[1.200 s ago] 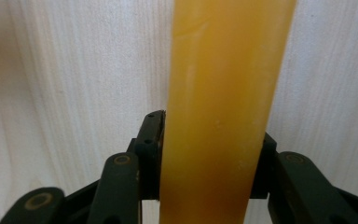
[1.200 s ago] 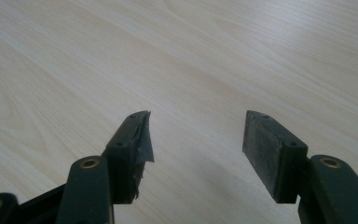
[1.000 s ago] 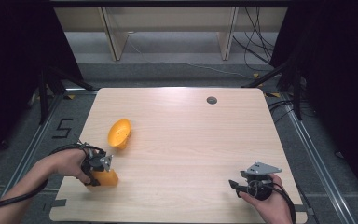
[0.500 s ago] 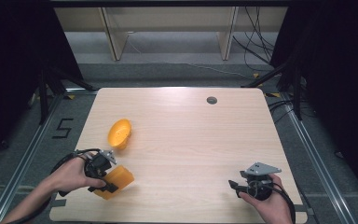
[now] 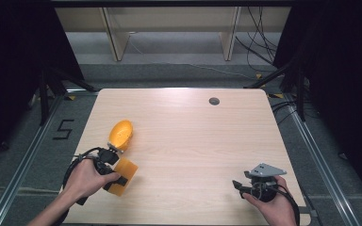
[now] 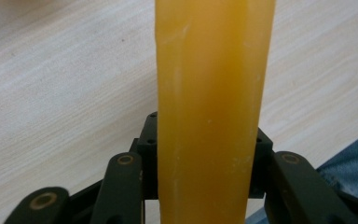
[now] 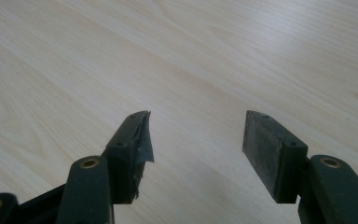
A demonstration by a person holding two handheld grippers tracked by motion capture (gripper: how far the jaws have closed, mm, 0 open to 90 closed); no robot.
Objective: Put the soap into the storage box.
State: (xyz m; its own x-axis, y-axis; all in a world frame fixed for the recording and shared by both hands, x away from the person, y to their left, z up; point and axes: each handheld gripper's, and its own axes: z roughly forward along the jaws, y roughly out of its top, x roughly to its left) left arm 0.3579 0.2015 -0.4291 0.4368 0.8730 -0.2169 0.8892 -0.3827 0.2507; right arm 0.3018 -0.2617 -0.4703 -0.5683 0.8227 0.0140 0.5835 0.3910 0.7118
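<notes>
At the left, the left gripper [image 5: 114, 175] has its jaws clamped on the flat faces of an orange block [image 5: 122, 176], which the left gripper view shows standing up between them [image 6: 212, 116]. The pick-up looks done; from above I cannot tell whether the block is clear of the surface [image 5: 193, 141]. Where it should go is not evident, so carrying and setting down are left. Just beyond the gripper lies an orange bowl-like piece [image 5: 120, 134], close enough to be knocked if the hand swings forward. Toward the far edge sits a small dark round cap [image 5: 214, 100], well apart. At the right, the right gripper [image 5: 245, 186] rests near the front edge, jaws wide and holding nothing [image 7: 196, 149], bare wood between them.
</notes>
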